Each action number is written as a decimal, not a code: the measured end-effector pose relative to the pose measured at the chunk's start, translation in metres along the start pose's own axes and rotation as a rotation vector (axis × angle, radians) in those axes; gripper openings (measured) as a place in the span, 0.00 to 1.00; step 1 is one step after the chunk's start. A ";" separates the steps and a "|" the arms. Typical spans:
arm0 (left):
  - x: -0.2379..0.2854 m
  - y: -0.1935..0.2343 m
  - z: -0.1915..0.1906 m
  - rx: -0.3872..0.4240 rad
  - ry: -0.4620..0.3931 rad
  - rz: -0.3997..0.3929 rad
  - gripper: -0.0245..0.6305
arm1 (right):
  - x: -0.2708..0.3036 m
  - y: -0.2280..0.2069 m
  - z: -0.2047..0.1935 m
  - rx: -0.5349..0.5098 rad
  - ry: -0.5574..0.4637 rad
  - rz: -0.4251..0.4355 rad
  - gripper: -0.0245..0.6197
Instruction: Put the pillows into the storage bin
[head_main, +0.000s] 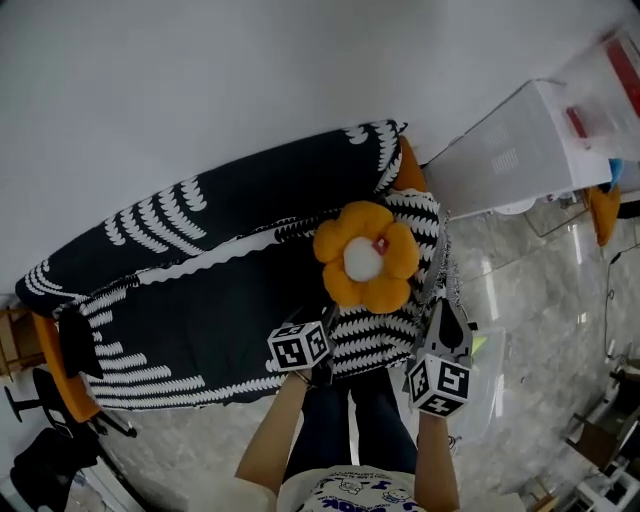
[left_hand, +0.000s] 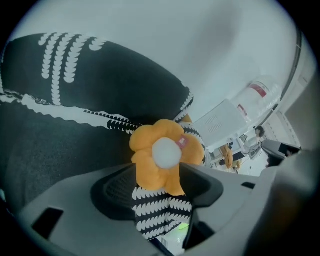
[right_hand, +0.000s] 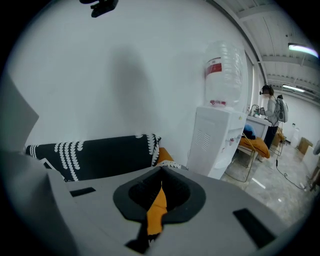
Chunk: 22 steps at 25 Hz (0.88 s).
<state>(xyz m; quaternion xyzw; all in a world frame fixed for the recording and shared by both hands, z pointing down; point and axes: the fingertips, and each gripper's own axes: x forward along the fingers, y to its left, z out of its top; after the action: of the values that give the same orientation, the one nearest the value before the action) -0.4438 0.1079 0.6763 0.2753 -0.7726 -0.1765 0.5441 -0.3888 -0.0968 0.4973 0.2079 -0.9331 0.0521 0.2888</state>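
Striped pillow (head_main: 385, 335) sits at the sofa's (head_main: 200, 310) right end, long axis running away from the person, with 1 flower pillow (head_main: 366, 255) on top facing up. Left gripper (left_hand: 160, 200) clamps its near edge with jaws wide. Right gripper (right_hand: 159, 197) pinches orange fabric (right_hand: 156, 210), jaws nearly together.

Both bare forearms reach out from the near edge, the left forearm (head_main: 270, 437) and the right forearm (head_main: 436, 462) side by side. The left hand-held gripper (left_hand: 160, 191) has its jaws spread wide, pads pressing the sides of the striped pillow (left_hand: 162, 214) that fills the gap. Just to its right, the right hand-held gripper (right_hand: 159, 192) has its jaws nearly together, pinching a thin fold of orange fabric (right_hand: 156, 211).
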 end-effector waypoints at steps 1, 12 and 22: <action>0.009 0.003 -0.002 -0.016 0.008 -0.001 0.44 | 0.005 0.000 -0.004 -0.007 0.010 0.004 0.05; 0.114 0.041 -0.013 -0.189 0.052 0.002 0.48 | 0.054 -0.006 -0.071 -0.024 0.108 0.032 0.05; 0.166 0.058 -0.044 -0.235 0.151 0.027 0.49 | 0.067 -0.020 -0.095 -0.025 0.152 0.044 0.05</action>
<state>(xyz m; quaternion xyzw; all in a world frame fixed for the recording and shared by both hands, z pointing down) -0.4580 0.0519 0.8479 0.2117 -0.7072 -0.2371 0.6315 -0.3811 -0.1185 0.6131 0.1793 -0.9133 0.0625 0.3603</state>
